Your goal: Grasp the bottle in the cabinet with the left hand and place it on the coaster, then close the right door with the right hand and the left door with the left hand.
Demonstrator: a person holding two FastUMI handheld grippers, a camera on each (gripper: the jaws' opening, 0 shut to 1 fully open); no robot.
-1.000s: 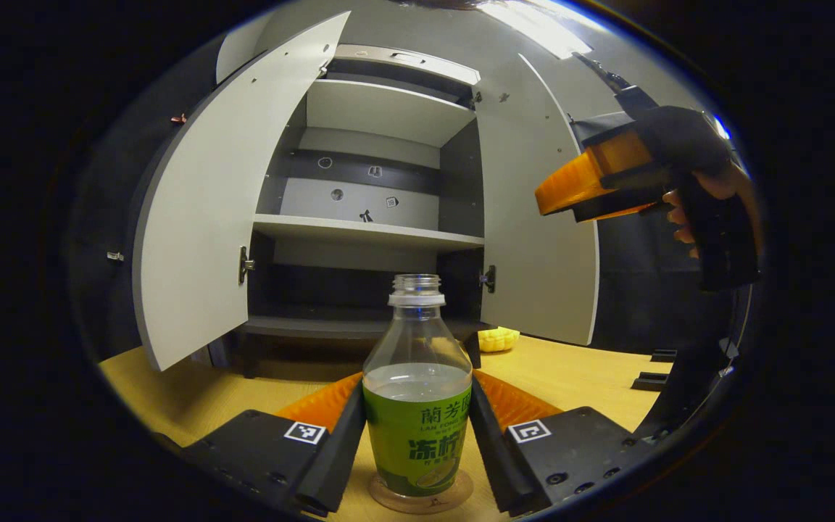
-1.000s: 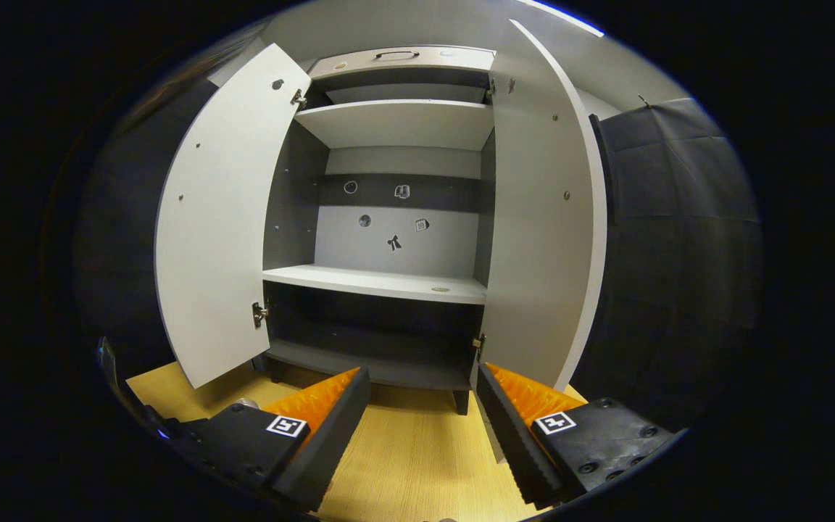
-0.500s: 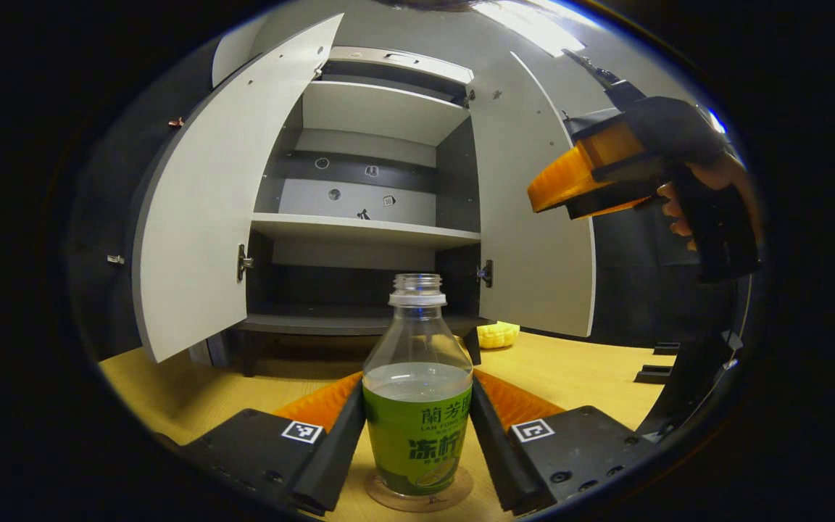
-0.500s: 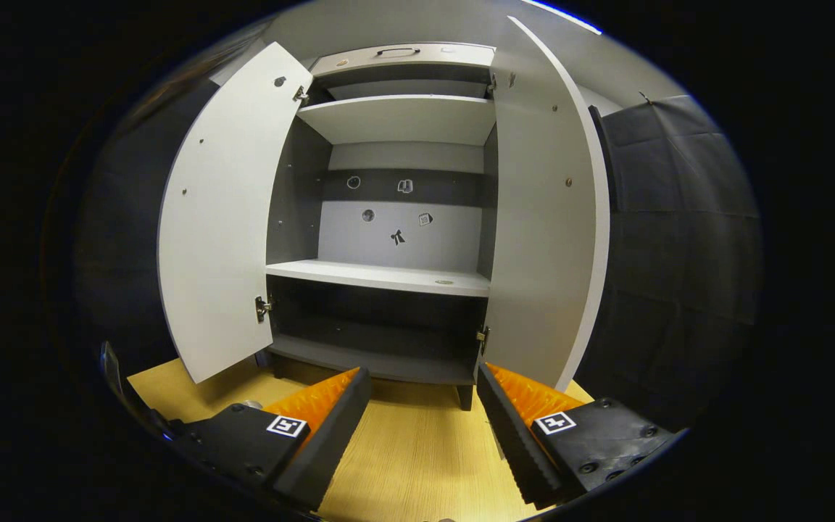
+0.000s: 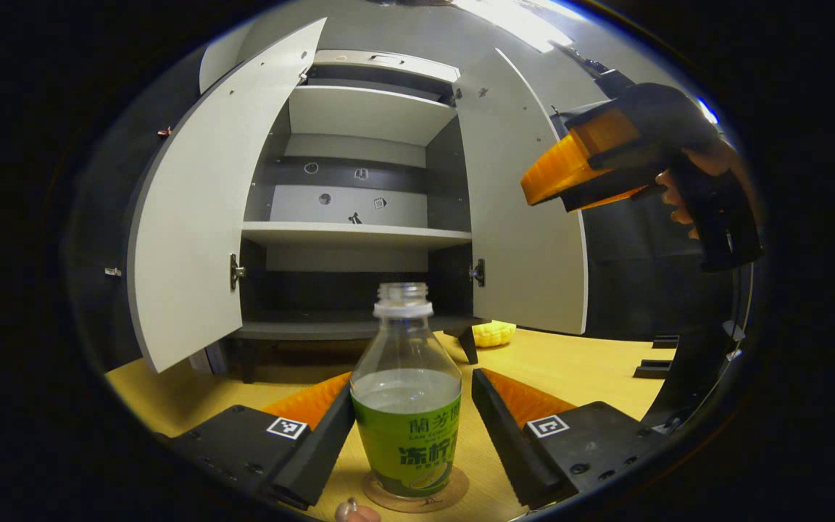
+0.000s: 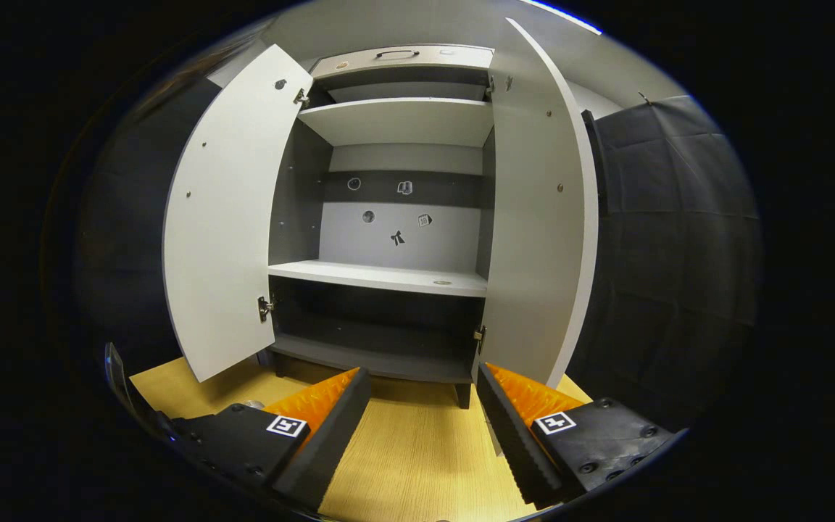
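Left gripper view –
Bottle (image 5: 406, 406): upright on the coaster (image 5: 415, 491), capless, part full. I read the placement as done.
Left gripper (image 5: 412, 428): fingers spread to either side of the bottle. There's a clear gap on the right side, and the left finger is v. close, maybe just touching, hard to say w/ the fisheye. Not clamping it, so I take it as let go.
Why it sits so: I'd keep the fingers straddling the bottle so a straight pull back won't clip or tip it.
Cabinet (image 5: 359, 235): both doors wide open, shelves look bare. Left door (image 5: 193, 217) swung out to the left, right door (image 5: 522, 217) out to the right.
Right gripper (image 5: 562, 170): held high by a hand (image 5: 678, 210), near the right door's outer edge, looks apart from it. Prob staged there for the push.
Yellow thing (image 5: 493, 333): on the table (image 5: 584, 370) by the cabinet foot, can't ID it.

Right gripper view –
Right gripper (image 6: 423, 420): fingers wide apart, nothing between them, pointed at the cabinet (image 6: 396, 239).
Right door (image 6: 537, 217): open, edge-on to me and close ahead.
Left door (image 6: 225, 217): open too.
Next, my guess: right door first, w/ a flat push on its face, then the left.
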